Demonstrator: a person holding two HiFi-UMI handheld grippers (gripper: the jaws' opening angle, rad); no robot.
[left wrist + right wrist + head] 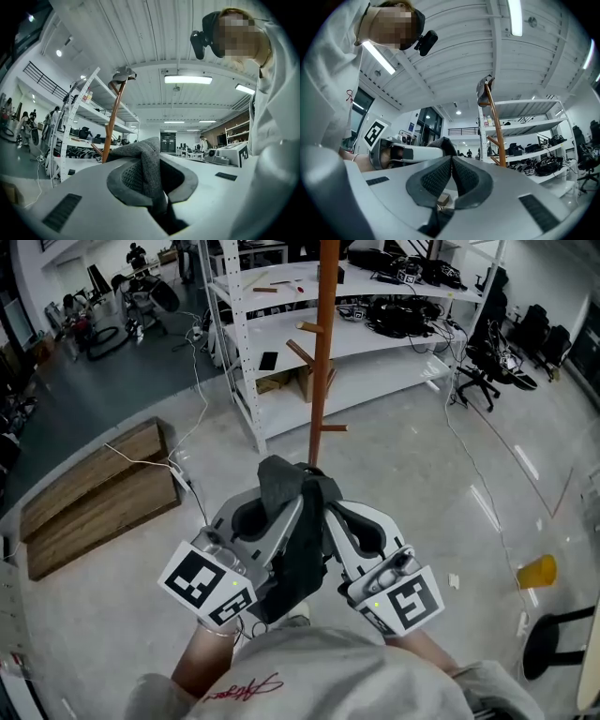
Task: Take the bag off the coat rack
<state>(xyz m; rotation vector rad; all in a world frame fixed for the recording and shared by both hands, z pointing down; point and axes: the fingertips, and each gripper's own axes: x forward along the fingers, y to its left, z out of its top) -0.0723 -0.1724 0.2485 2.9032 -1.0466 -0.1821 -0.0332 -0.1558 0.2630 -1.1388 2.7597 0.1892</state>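
Note:
The dark grey bag (292, 521) hangs bunched between my two grippers, close to my chest and free of the coat rack (323, 343). That rack is a brown wooden pole with short pegs, standing just ahead. My left gripper (281, 501) is shut on a fold of the bag's grey fabric (149, 161), which fills its jaws (154, 149). My right gripper (328, 507) is shut too, pads pressed together (451, 160), with the bag's dark edge (443, 143) at their tips. A grey item (123, 75) still sits on top of the pole (494, 126).
White metal shelving (375, 329) with black gear stands behind the rack. Wooden boards (94, 493) lie on the floor at left, with a white cable (192, 399) trailing past them. A yellow cup (537, 571) and a stool (553, 638) are at right, an office chair (483, 371) farther back.

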